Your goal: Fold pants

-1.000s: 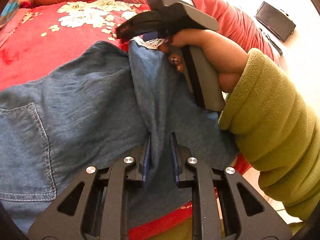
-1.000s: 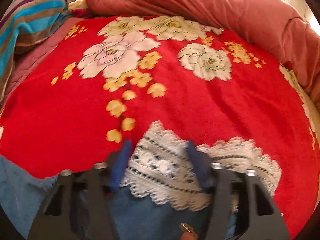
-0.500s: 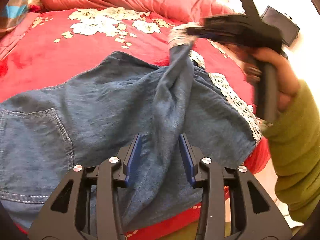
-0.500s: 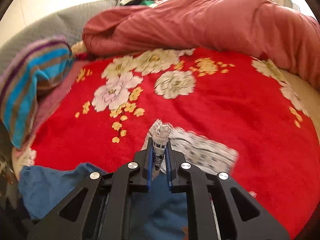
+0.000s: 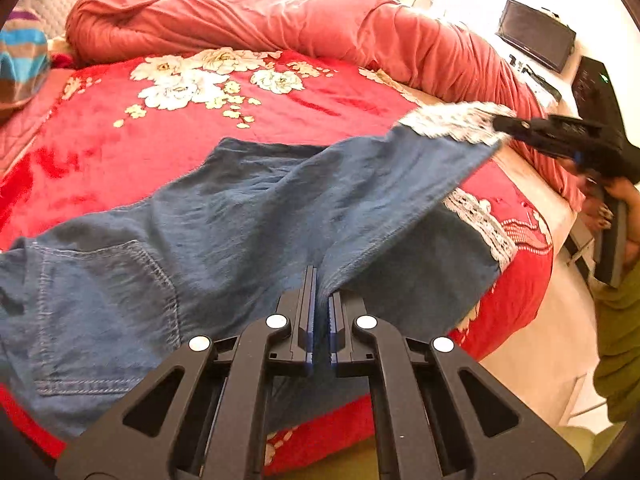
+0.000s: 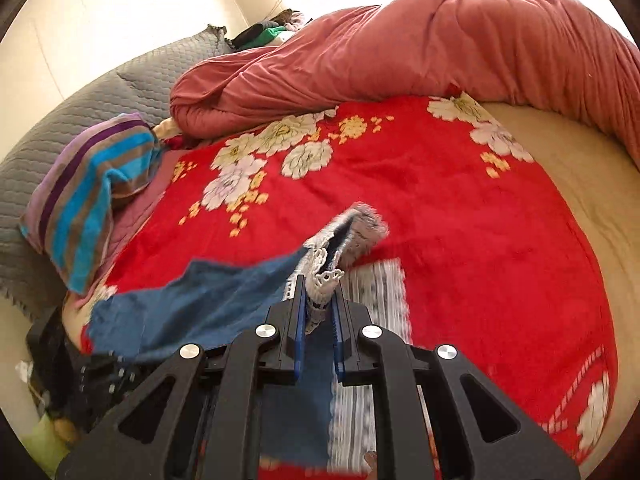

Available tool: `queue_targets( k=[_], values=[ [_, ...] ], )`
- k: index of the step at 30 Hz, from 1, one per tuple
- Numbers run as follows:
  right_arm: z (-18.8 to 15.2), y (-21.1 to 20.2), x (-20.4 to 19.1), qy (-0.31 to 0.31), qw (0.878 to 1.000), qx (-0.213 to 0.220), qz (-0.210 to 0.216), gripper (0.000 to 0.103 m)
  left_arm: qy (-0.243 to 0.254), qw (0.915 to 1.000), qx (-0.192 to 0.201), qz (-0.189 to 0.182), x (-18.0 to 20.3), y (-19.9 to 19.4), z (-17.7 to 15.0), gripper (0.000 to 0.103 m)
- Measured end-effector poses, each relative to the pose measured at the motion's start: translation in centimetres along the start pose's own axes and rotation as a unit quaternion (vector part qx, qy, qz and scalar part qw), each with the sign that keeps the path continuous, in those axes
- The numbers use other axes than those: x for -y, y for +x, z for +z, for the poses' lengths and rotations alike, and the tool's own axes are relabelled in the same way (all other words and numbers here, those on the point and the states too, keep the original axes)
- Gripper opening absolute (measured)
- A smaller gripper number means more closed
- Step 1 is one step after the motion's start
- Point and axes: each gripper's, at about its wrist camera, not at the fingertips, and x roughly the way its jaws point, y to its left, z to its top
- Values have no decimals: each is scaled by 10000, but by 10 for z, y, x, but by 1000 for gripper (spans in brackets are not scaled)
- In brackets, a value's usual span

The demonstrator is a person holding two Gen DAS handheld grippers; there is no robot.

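Note:
Blue denim pants [image 5: 224, 216] with white lace cuffs lie on a red flowered blanket [image 5: 248, 120]. My left gripper [image 5: 320, 300] is shut on the near edge of the upper leg, near the crotch. My right gripper [image 5: 504, 124] is shut on that leg's lace cuff [image 5: 452, 122] and holds it stretched out, lifted above the bed at the right. In the right wrist view the gripper [image 6: 318, 304] pinches the lace cuff [image 6: 326, 276], with the denim [image 6: 192, 304] trailing left. The other leg's lace cuff [image 5: 480, 220] lies flat underneath.
A rolled pink duvet [image 5: 280, 16] runs along the far and right side of the bed. A striped pillow [image 6: 88, 188] and a grey quilted headboard [image 6: 120, 84] stand at the left. A dark screen [image 5: 536, 34] sits beyond the bed's right edge.
My left gripper has closed on the pant leg's edge. My right gripper, with the lace cuff, has swung right and away, pulling the leg out straight.

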Motion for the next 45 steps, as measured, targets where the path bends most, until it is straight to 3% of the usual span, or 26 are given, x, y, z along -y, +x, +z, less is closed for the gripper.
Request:
queue_targets(
  k=[9, 18, 20, 21, 23, 25, 27, 30, 34, 36, 39, 42, 45],
  values=[
    [-64, -3, 23, 418, 9967, -679, -151, 10, 287, 9995, -152, -28, 8, -2, -14, 0],
    [-88, 5, 39, 477, 9937, -968, -305, 10, 537, 9980, -311, 93, 22, 3, -23, 4],
    [-92, 13, 43, 395, 9920, -1049, -577, 15, 550, 9975, -427, 118, 22, 8, -24, 5],
    [-94, 16, 45, 402, 9911, -1079, -662, 23, 547, 9974, -455, 146, 22, 9, -25, 6],
    [-96, 13, 51, 487, 9910, -1061, -654, 27, 524, 9972, -514, 136, 21, 11, -27, 7],
    [-92, 4, 51, 433, 9916, -933, -788, 34, 470, 9974, -537, 139, 19, 10, -28, 16],
    [-84, -9, 48, 324, 9929, -661, -935, 36, 425, 9975, -543, 150, 19, 6, -30, 33],
    [-75, -20, 35, -36, 9950, -295, -957, 44, 288, 9985, -457, 11, 14, -8, -33, 44],
    [-72, -6, -4, -699, 9963, -261, -437, 48, -203, 9997, -126, 66, -10, -39, -30, 50],
    [-76, 8, -18, -897, 9948, -402, -266, 48, -462, 9982, 161, 343, -28, -59, -28, 69],
    [-83, 32, -30, -1077, 9913, -720, -230, 48, -1068, 9881, 374, 1041, -64, -79, -28, 86],
    [-89, 42, -30, -1078, 9898, -889, -287, 49, -1661, 9688, 259, 1822, -102, -84, -32, 90],
    [-93, 45, -26, -1020, 9897, -967, -261, 53, -2091, 9524, 209, 2208, -130, -80, -38, 93]
  ],
)
